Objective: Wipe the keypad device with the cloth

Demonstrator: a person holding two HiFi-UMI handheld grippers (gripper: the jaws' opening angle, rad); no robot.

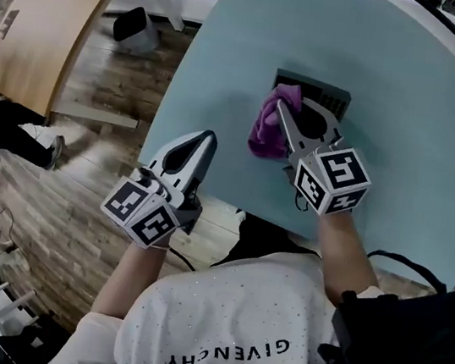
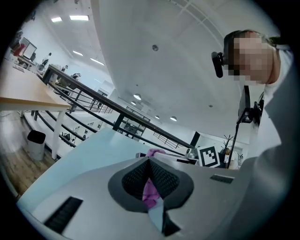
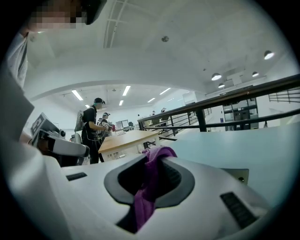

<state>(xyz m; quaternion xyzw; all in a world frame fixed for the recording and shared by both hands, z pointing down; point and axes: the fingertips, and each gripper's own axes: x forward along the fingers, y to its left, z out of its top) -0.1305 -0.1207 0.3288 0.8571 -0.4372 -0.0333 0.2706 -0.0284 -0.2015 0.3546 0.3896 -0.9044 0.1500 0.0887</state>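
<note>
The dark grey keypad device (image 1: 317, 93) lies on the light blue table (image 1: 422, 139), near its middle. A purple cloth (image 1: 268, 128) hangs bunched at the device's near left corner, and my right gripper (image 1: 280, 106) is shut on it. In the right gripper view the cloth (image 3: 149, 185) runs down between the jaws of that gripper (image 3: 157, 157). My left gripper (image 1: 210, 137) is shut and holds nothing, low at the table's near left edge, well apart from the device. In the left gripper view its jaws (image 2: 149, 161) meet at the tip, with the cloth (image 2: 154, 152) seen beyond.
The table's near left edge runs just under my left gripper, with wooden floor (image 1: 81, 188) below it. A wooden table (image 1: 48, 20) and a black bin (image 1: 135, 27) stand at the far left. A black bag (image 1: 407, 343) sits at my right side. People (image 3: 92, 129) stand in the distance.
</note>
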